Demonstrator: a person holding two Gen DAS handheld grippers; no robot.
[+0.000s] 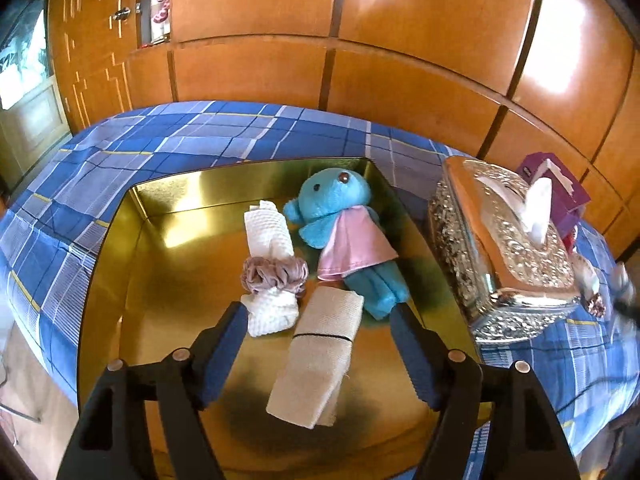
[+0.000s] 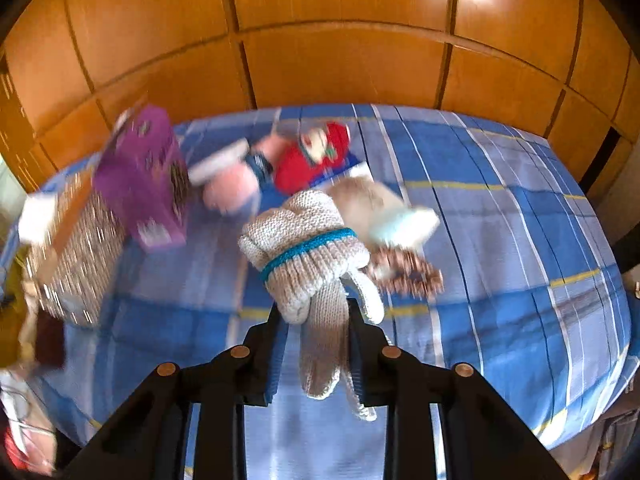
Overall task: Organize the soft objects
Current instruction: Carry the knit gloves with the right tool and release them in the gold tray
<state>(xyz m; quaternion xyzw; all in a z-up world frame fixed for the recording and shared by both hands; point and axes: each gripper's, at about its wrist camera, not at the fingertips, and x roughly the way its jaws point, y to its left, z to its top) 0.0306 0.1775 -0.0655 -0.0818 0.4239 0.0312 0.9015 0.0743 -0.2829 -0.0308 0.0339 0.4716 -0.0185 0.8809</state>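
Left tongs (image 1: 320, 316) hanging released above the shiny gold metal tray (image 1: 160, 216) — beige rolled cloth with black band (image 1: 320, 356) lying in the tray between the fingers, untouched. Right tongs (image 2: 314, 312) clenching a grey knitted glove bundle with teal band (image 2: 308, 256) — lifted off the blue plaid bed (image 2: 520, 240), right of the tray.

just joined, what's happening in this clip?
A person with two handheld grippers is sorting soft items into a gold tray on a bed. The right gripper is shut on a bundled knit glove and holds it above the blue plaid bedspread. The left gripper is open over the tray, which already holds a blue plush toy, a white cloth roll in a scrunchie, and a beige roll. More soft items lie on the bed, blurred.
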